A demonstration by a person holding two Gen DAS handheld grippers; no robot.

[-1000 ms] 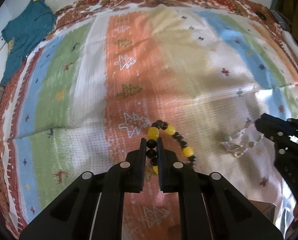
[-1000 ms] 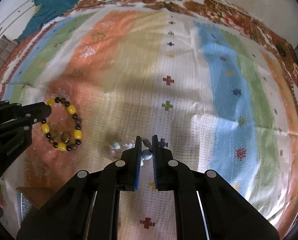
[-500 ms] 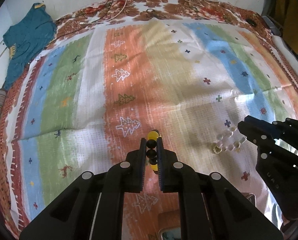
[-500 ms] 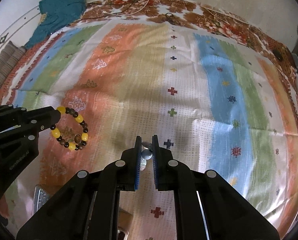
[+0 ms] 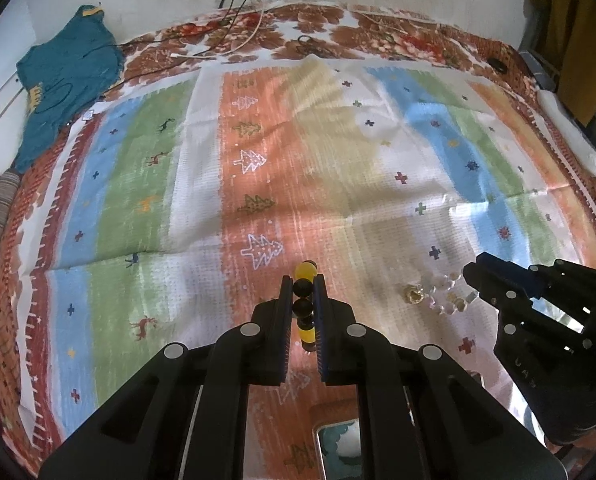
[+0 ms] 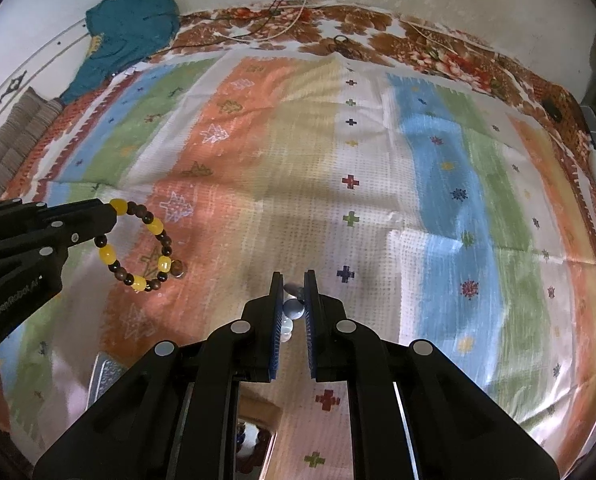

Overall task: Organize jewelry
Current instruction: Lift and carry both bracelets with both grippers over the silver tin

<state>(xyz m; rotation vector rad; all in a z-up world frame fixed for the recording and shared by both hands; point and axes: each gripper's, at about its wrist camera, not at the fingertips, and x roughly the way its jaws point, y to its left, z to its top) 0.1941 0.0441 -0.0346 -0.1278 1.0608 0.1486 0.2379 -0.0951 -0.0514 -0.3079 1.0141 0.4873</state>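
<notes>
The yellow-and-dark bead bracelet point(image 6: 139, 246) is gripped by the left gripper point(image 5: 302, 292) and the clear bead bracelet point(image 5: 442, 296) by the right gripper point(image 6: 293, 300), both hung above the striped bedspread point(image 5: 201, 184), with a small box point(image 5: 340, 446) seen below the jaws.

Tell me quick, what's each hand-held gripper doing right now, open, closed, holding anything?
Left hand-held gripper: closed on the yellow and dark bead bracelet.
Right hand-held gripper: closed on the pale clear-bead bracelet.
</notes>
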